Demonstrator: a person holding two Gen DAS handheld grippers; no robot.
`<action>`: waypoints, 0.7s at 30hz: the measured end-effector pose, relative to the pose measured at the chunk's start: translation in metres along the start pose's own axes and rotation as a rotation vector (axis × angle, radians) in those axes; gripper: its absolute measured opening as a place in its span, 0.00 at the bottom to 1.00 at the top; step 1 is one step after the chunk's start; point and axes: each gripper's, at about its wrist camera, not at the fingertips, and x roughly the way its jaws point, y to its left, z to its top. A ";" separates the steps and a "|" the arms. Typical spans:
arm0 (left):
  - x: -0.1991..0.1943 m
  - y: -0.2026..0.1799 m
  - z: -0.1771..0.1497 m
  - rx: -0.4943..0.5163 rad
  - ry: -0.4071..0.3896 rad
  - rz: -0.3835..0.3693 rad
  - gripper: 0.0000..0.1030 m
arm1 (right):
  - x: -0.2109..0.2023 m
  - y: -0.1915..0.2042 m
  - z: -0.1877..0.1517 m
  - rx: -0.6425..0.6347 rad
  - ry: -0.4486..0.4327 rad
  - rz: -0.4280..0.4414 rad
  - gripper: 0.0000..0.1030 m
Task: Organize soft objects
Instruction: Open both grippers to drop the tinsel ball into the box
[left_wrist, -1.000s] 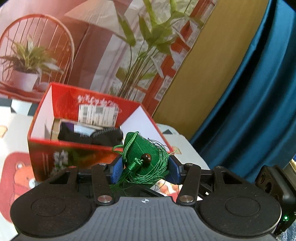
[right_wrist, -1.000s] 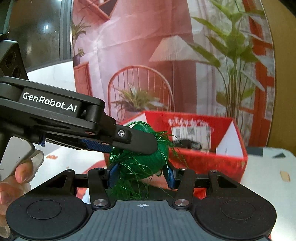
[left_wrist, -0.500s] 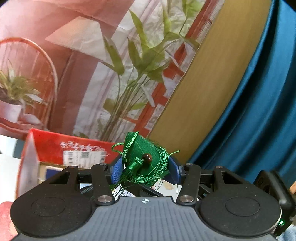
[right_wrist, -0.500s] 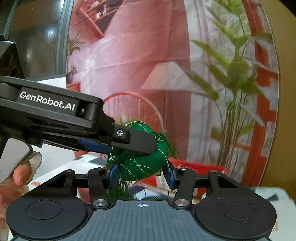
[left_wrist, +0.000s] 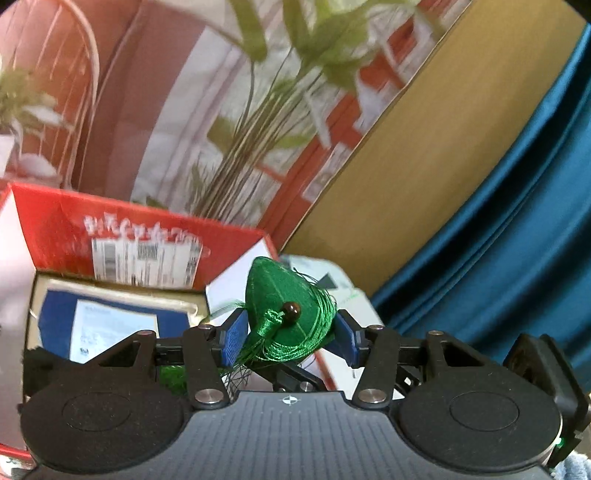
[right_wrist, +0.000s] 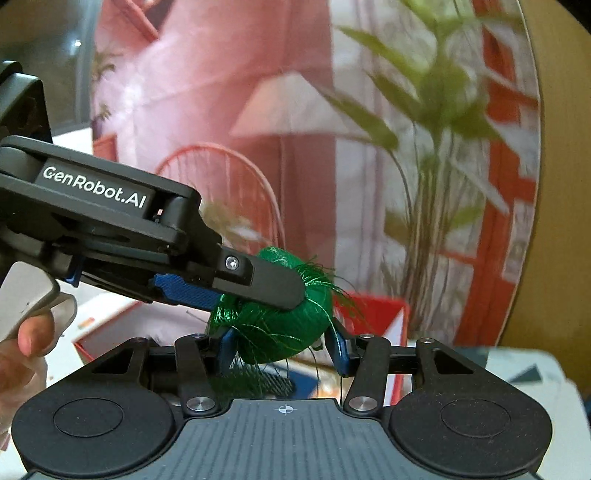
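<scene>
The left claw (left_wrist: 290, 332) is clamped on a green sachet (left_wrist: 286, 314), its two blue pads pressing the soft body from 9 and 3 o'clock. The sachet has a cone shape with the tip pointing to 12 o'clock, and a small brown bead (left_wrist: 291, 307) sits on its front above a green tassel (left_wrist: 258, 341) that hangs toward 7 o'clock. Behind it, toward 10 o'clock in the left wrist view, stands an open red box (left_wrist: 74, 225) with a white label on its inner wall; inside the box lies a dark blue flat package (left_wrist: 110, 325) with a white sheet on it. In the right wrist view the right claw (right_wrist: 282, 345) also closes on the same green sachet (right_wrist: 273, 332), one blue pad at each side, and loose green threads stick out around it. The left claw (right_wrist: 258, 284) comes in from 9 o'clock in this view, and its black finger lies over the top of the sachet. A bare hand (right_wrist: 26, 354) shows at the 8 o'clock edge. The sachet is so held in the air between both claws, above the box and the white bench (right_wrist: 517, 373). The background is a printed backdrop (right_wrist: 295, 129) with a lamp, a chair and plants.
</scene>
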 end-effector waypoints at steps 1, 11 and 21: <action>0.005 0.002 -0.001 0.002 0.010 0.007 0.52 | 0.003 -0.003 -0.004 0.012 0.016 0.000 0.46; 0.016 0.017 -0.001 0.022 0.013 0.104 0.52 | 0.028 -0.030 -0.026 0.098 0.100 -0.047 0.45; -0.010 0.012 -0.008 0.087 -0.024 0.197 0.52 | 0.015 -0.019 -0.025 0.065 0.094 -0.056 0.46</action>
